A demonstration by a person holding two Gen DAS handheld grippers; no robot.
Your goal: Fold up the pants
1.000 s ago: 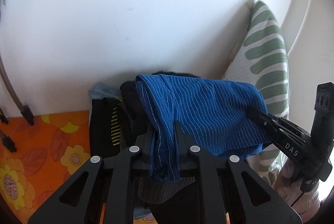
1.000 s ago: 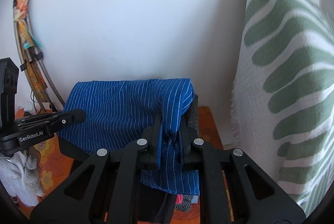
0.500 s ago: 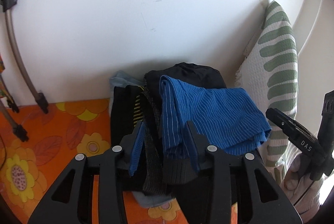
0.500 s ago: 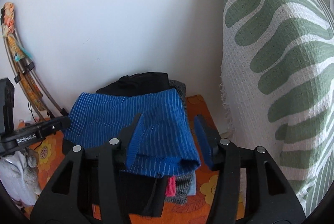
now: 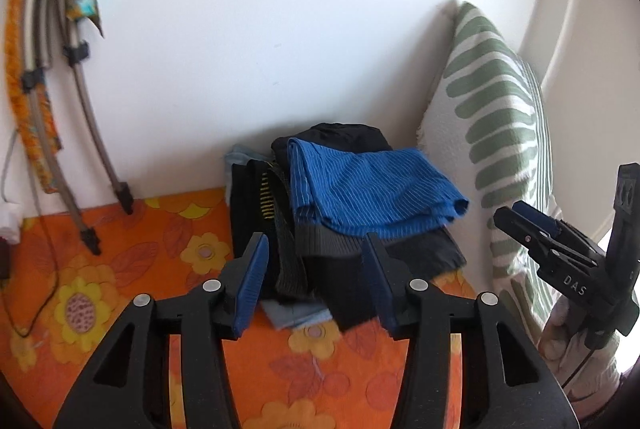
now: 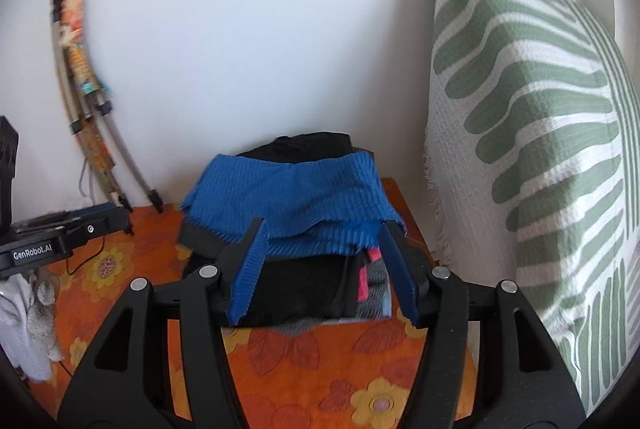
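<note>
An orange surface (image 5: pixel 132 269) printed with yellow flowers and red leaves is seen running up to a plain white wall (image 5: pixel 260 29), with a green-and-white patterned cushion (image 5: pixel 500 133) propped upright in the corner on the right. Against the wall on the left, a bundle of curved grey rods (image 5: pixel 84 133) wrapped partly in orange cloth is leaned, its black-capped ends resting on the surface. 1 stack of folded clothes (image 5: pixel 328 257) is set against the wall just beside the cushion, and the folded blue pinstriped pants (image 5: pixel 368 189) are laid on top of it, over dark grey and black garments. 2 tools are counted. The left tool (image 5: pixel 316 281) is held with its blue-padded fingers spread wide apart in front of the stack, nothing gripped between them. The right tool (image 6: pixel 324 265) is likewise spread wide and empty, its fingers standing just before the front edge of the pants. In the left wrist view, a black garment with yellow stitching (image 5: pixel 262 197) and a pale blue layer at the bottom of the stack are shown, and the right tool (image 5: pixel 532 233) is seen at the far right in front of the cushion. In the right wrist view, a pink-and-grey item (image 6: pixel 370 277) within the stack is shown instead, and the left tool (image 6: pixel 72 225) lies at the left edge above a white cloth (image 6: pixel 24 329).
</note>
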